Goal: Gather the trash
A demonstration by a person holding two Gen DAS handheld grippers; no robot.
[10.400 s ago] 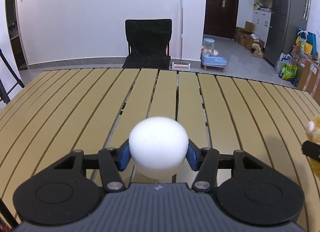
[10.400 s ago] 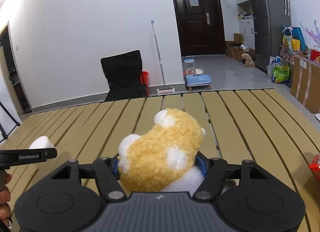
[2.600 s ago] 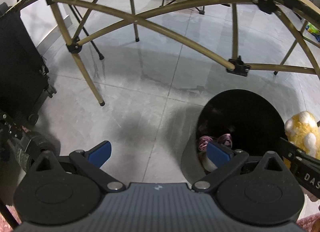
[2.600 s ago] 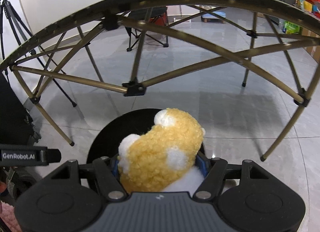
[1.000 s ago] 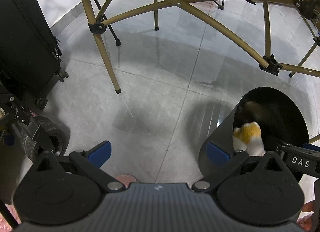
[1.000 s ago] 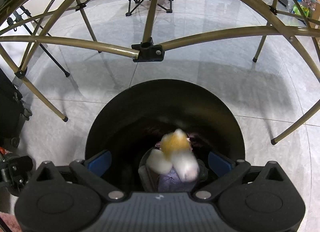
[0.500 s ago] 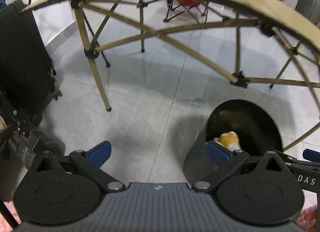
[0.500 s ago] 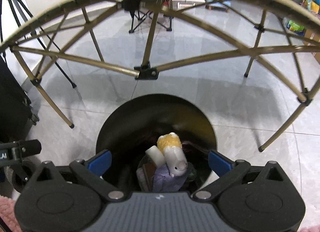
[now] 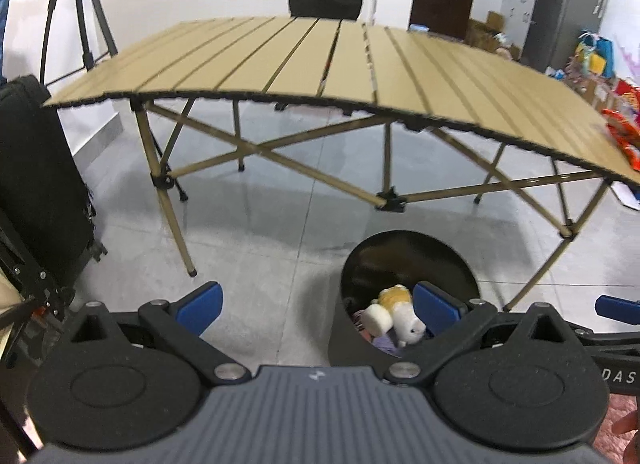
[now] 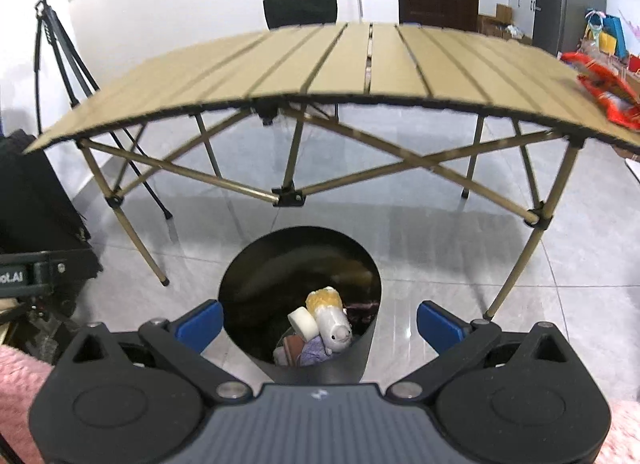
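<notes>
Beside the folding slat table (image 10: 360,68), above a black trash bin (image 10: 370,338) standing on the grey tiled floor (image 10: 420,232), I hold both grippers with their blue pads spread wide and nothing between them. My right gripper (image 10: 318,322) hangs almost straight over the bin's mouth, which looks like the natural spot for letting things fall in; my left gripper (image 9: 318,306) sits off to the side, over bare floor, with the bin (image 9: 336,336) behind its right pad. Inside the bin lie a yellow-and-white plush toy (image 10: 330,316) and a white foam ball (image 10: 303,321), touching each other on top of other scraps, among them something lilac and something brown that I cannot identify. I judge those two pieces delivered, while a red snack wrapper (image 10: 604,100) at the table's far right edge looks like the next pickup. The right wrist view looks down the bin and shows the pile clearly, plus a tripod (image 10: 56,36) at the back left; the left wrist view sees the toy (image 9: 400,312) only over the rim, but shows the tip of my right gripper entering from the right, a black case (image 9: 36,184) by the wall, and more of the cluttered floor near the refrigerator (image 9: 568,4).
</notes>
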